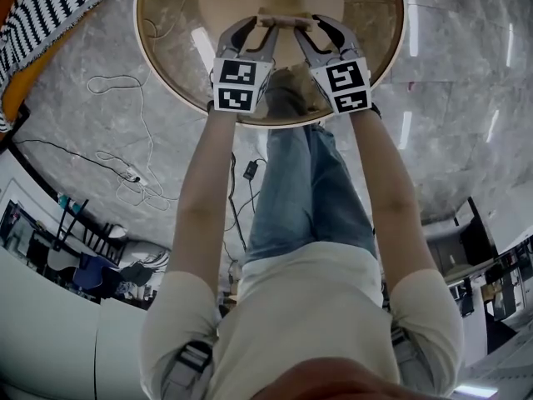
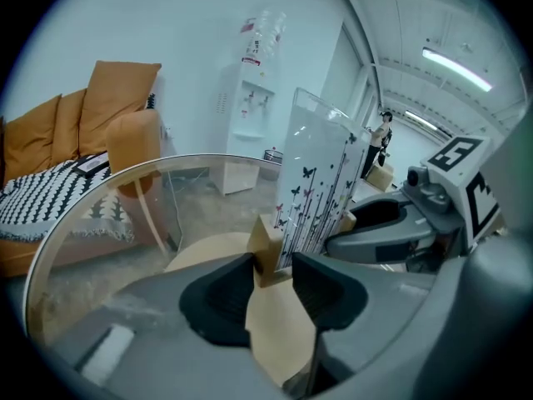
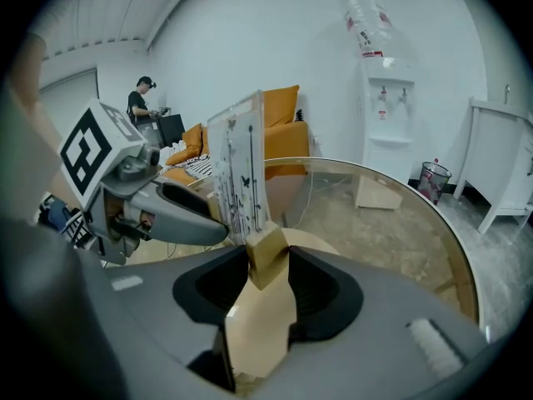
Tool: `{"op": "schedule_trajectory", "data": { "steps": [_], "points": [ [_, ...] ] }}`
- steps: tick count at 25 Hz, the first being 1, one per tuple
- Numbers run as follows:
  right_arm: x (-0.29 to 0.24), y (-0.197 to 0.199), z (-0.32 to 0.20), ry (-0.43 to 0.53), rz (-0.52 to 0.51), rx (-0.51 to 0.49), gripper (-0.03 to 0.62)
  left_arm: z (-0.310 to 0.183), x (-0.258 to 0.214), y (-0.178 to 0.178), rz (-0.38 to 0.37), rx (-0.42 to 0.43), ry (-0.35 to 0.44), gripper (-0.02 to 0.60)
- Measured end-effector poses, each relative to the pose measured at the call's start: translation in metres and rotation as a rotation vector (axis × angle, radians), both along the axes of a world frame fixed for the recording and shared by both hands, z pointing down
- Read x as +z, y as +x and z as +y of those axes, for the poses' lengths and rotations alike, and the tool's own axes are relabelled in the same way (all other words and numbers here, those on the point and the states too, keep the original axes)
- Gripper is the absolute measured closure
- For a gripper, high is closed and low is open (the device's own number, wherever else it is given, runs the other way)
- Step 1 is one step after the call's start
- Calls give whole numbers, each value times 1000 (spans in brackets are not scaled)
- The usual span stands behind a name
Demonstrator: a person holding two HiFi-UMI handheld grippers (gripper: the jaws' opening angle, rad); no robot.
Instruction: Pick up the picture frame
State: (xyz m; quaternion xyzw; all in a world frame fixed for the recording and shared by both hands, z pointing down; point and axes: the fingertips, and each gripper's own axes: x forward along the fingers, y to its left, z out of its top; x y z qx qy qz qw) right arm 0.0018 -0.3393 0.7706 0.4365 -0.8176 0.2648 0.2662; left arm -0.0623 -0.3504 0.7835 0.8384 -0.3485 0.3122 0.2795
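While frame (image 1: 286, 21) stands on bench (image 1: 375, 32) at 12 o'clock, left gripper (image 1: 263, 25) and right gripper (image 1: 315, 25) straddle its base, jaws apart.

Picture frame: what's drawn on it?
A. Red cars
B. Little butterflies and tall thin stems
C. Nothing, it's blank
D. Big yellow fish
B: in the left gripper view, the picture frame shows small dark butterflies above thin upright stems on its pale pane.
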Motion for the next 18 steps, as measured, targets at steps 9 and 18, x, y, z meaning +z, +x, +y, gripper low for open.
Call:
{"op": "schedule_trajectory", "data": {
  "steps": [9,18],
  "points": [
    [-6,1,-1,1,28,-16,453,4,-4,-3,-15,-26,-9,469],
    [-32,3,8,19,19,-11,453,14,-30,-2,4,-70,4,472]
  ]
}}
